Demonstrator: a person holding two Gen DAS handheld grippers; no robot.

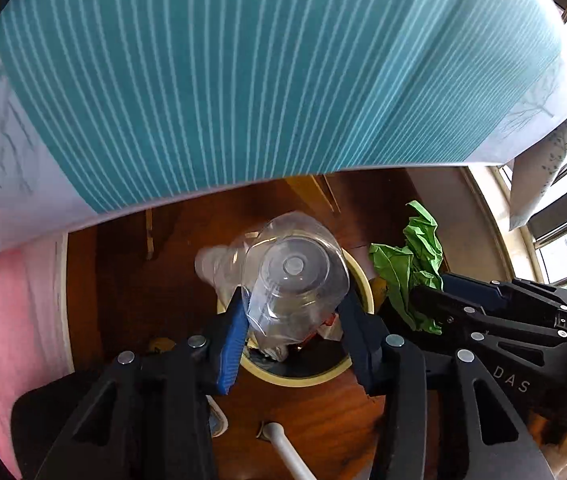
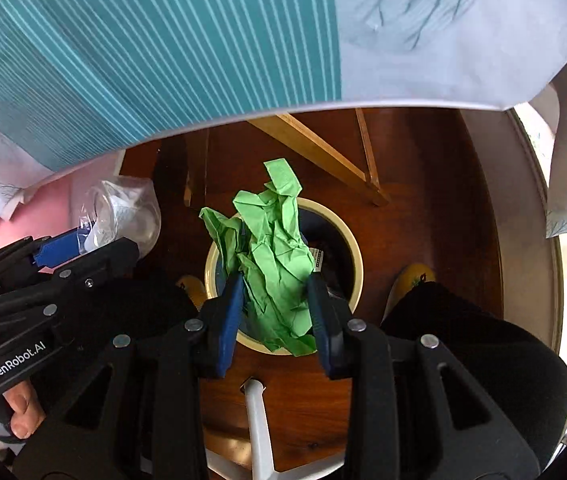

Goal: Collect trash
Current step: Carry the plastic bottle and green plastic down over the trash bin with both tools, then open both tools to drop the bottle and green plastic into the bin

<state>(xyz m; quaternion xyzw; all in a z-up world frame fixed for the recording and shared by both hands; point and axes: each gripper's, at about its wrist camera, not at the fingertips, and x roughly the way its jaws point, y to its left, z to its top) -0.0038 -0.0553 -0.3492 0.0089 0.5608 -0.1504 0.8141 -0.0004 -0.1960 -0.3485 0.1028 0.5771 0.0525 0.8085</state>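
A clear plastic bottle (image 1: 291, 280) sits bottom-up between the blue pads of my left gripper (image 1: 294, 300), which is shut on its sides. It hangs just over a round cream-rimmed bin (image 1: 303, 380) with a dark liner and some trash inside. My right gripper (image 2: 274, 280) is shut on a crumpled green paper (image 2: 275, 248) above the same bin (image 2: 357, 264). The left wrist view has the green paper (image 1: 411, 264) and right gripper (image 1: 435, 292) to the right of the bottle. From the right wrist, the bottle (image 2: 123, 208) is at the left.
A teal striped tablecloth (image 1: 243, 80) overhangs the bin from above. Wooden legs (image 2: 323, 152) stand behind the bin on the dark wood floor. A white pole (image 2: 259, 420) lies near the front. A person's yellow slipper (image 2: 411, 276) and black trouser leg (image 2: 483, 340) are at the right.
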